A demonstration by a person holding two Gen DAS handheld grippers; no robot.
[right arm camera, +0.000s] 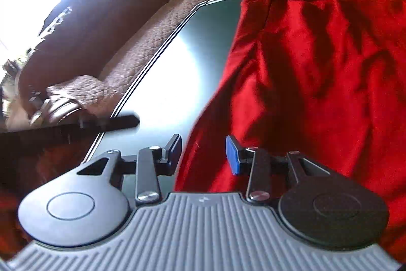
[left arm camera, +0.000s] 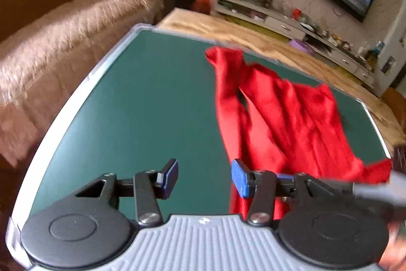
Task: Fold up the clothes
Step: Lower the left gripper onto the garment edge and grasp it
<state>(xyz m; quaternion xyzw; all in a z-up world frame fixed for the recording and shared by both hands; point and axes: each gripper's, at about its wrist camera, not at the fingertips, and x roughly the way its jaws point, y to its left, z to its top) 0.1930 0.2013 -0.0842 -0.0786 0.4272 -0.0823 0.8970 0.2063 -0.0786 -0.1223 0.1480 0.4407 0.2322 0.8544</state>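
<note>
right claw (right arm camera: 204,155) gapes over red garment (right arm camera: 317,73) on green table (right arm camera: 203,24).

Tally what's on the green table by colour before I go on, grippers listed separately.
Red: 1, the crumpled red garment on the green table
Other colours: 0
Grippers over the table: 2, left gripper and right gripper, both open and empty
Total: 1 garment, 2 grippers

Both handheld units match — left gripper (left arm camera: 204,178) and right gripper (right arm camera: 203,155) each have a grey ribbed body with a small white lightning-style mark at its top centre. Two round black discs flank the body, black link arms pinned with silver screws. Fingers (left arm camera: 239,180) end in flat blue pads (right arm camera: 233,155) — black-backed.
</note>
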